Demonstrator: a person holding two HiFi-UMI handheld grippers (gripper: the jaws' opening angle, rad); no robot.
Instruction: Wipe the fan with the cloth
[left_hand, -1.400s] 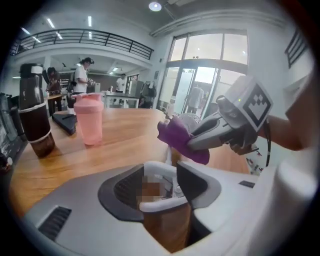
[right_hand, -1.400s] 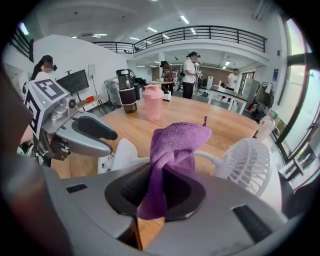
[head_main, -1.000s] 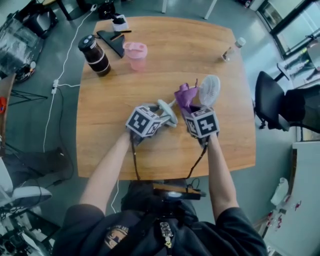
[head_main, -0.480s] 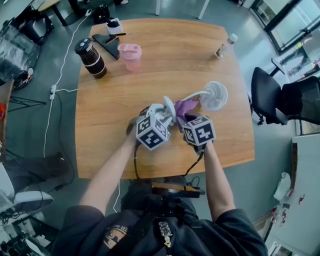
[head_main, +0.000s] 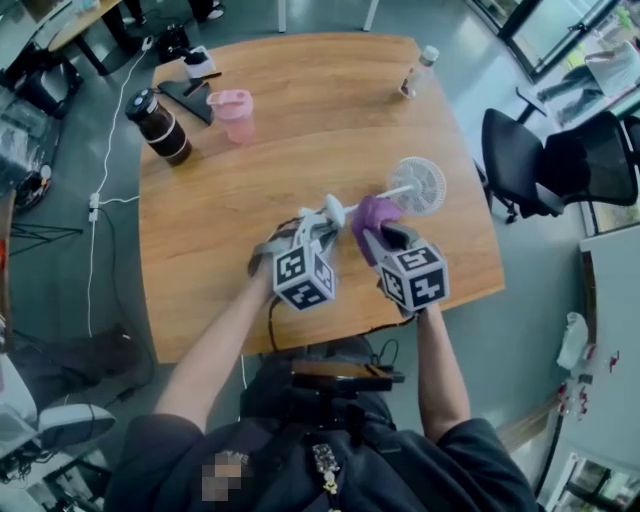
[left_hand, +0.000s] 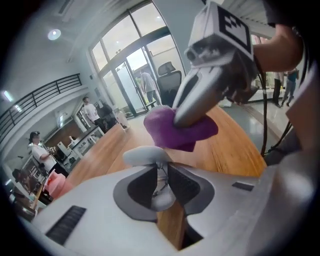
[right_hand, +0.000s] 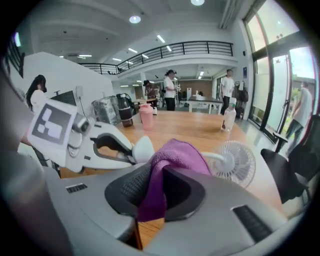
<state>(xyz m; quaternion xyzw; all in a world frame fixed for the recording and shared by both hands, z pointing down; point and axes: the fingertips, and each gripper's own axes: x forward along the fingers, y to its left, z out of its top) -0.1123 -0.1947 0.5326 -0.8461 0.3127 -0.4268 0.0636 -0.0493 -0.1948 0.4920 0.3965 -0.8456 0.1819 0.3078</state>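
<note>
Our left gripper (left_hand: 161, 175), its jaws just closed in, clamps the disc base of the small white fan (head_main: 418, 185). The fan's round grille head hangs over the wooden table's (head_main: 250, 170) right side. Our right gripper (right_hand: 157, 176) pinches the purple cloth (head_main: 374, 213) near the table's front edge.

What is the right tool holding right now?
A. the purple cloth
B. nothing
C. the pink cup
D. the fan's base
A: in the right gripper view the purple cloth is pinched between the jaws of the right tool and bunches up over them.
</note>
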